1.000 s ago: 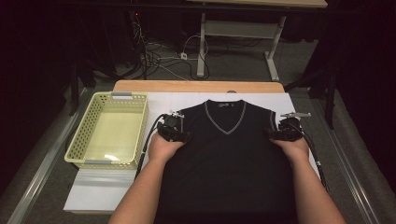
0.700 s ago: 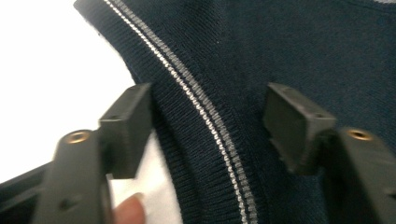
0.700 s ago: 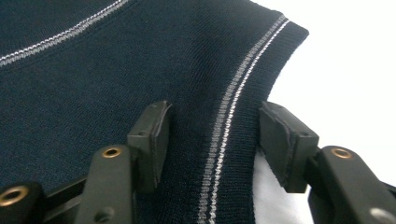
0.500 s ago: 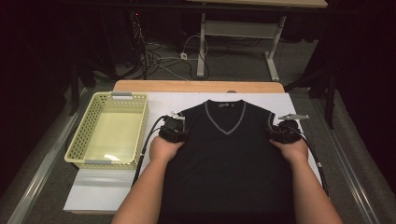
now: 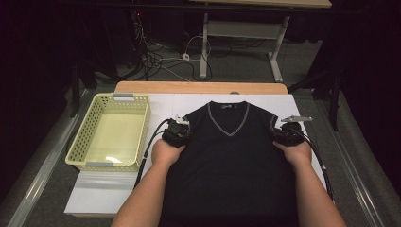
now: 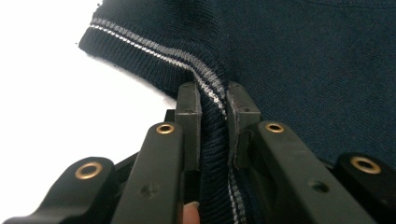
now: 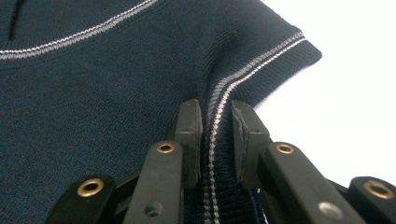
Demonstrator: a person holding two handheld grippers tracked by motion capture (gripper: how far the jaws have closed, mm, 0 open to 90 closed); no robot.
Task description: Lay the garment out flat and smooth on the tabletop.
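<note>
With jaws just closed, the left gripper (image 6: 214, 100) and right gripper (image 7: 216, 116) each pinch only the striped armhole edge of the vest (image 5: 231, 156), so that thin ribbing between the pads could slip out on lifting.

The yellow basket (image 5: 111, 132) stands on the white sheet (image 5: 101, 194) just beside the left gripper (image 5: 177, 134), its wall blocking any level sweep outward on that side. Bare sheet lies in front of the basket and beyond the vest (image 5: 231, 161) collar. On the right gripper (image 5: 286, 135) side only a narrow strip of sheet remains before the table edge (image 5: 201, 87).
</note>
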